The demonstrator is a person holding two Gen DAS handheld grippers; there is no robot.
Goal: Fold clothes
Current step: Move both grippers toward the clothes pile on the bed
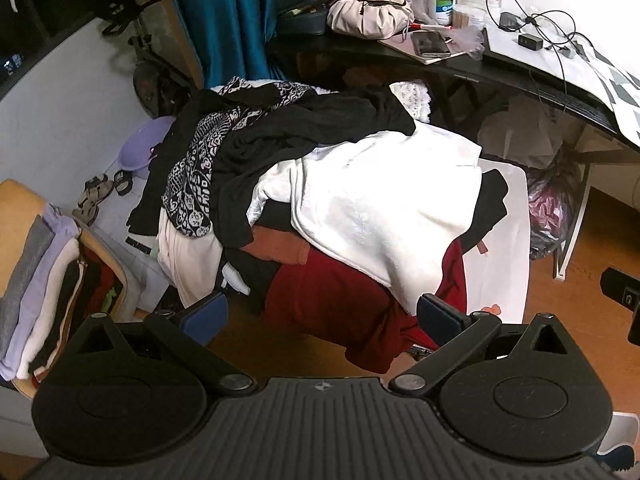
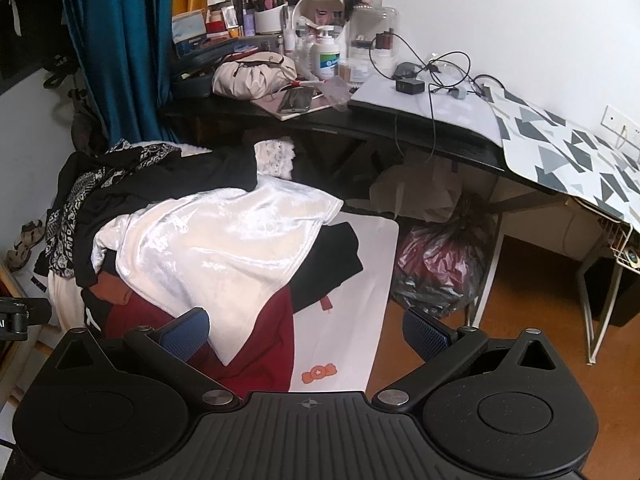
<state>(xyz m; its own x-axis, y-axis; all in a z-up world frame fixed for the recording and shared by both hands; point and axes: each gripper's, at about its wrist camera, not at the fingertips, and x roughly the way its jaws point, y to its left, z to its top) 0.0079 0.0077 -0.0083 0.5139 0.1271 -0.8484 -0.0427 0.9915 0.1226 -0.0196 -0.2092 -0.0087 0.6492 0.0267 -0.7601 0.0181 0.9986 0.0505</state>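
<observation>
A heap of unfolded clothes lies on a small white table [image 1: 508, 248]. On top is a white garment [image 1: 380, 208], also in the right wrist view [image 2: 212, 240]. Under it lie a dark red garment [image 1: 328, 304] [image 2: 264, 344], black clothes [image 1: 304, 128] and a black-and-white patterned piece [image 1: 200, 176]. My left gripper [image 1: 322, 318] is open and empty, just in front of the heap's near edge. My right gripper [image 2: 306, 334] is open and empty, above the table's near right part.
A stack of folded clothes [image 1: 44, 292] sits on a wooden chair at the left. A black desk [image 2: 400, 128] crowded with cosmetics, a bag and cables stands behind. A plastic bag [image 2: 440, 264] lies under it. A teal curtain [image 2: 120, 52] hangs at the back left.
</observation>
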